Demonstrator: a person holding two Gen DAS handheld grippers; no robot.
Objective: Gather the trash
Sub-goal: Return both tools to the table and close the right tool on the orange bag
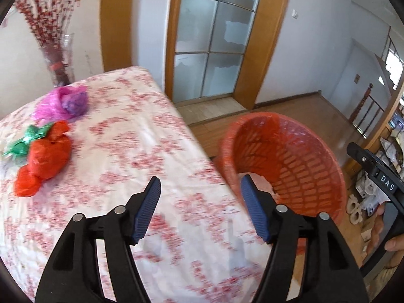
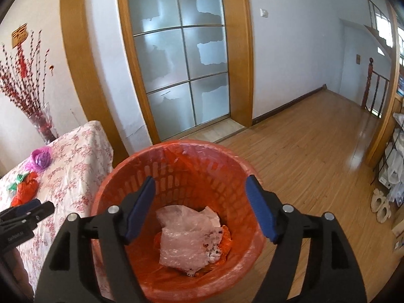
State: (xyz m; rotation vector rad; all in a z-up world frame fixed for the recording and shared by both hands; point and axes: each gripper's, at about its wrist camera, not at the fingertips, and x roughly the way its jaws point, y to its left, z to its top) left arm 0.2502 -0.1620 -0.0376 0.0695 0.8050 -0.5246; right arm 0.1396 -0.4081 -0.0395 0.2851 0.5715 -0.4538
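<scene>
An orange plastic bin [image 2: 176, 169] lined with an orange bag stands on the floor beside the table; it also shows in the left wrist view [image 1: 290, 156]. A clear crumpled plastic bag [image 2: 189, 237] lies in its bottom. My right gripper [image 2: 200, 197] is open and empty above the bin. My left gripper [image 1: 200, 197] is open and empty over the table's near right edge. On the table lie a red bag [image 1: 45, 156], a green wrapper [image 1: 27, 139] and a pink-purple bag [image 1: 65, 101], left of and beyond the left gripper.
The table [image 1: 151, 139] has a floral cloth. A glass vase of red branches [image 1: 60, 60] stands at its back left. A glass door [image 2: 181, 55] is behind. Wooden floor [image 2: 315, 151] spreads to the right, with shelves [image 2: 394, 164] and slippers [image 2: 381, 207] at far right.
</scene>
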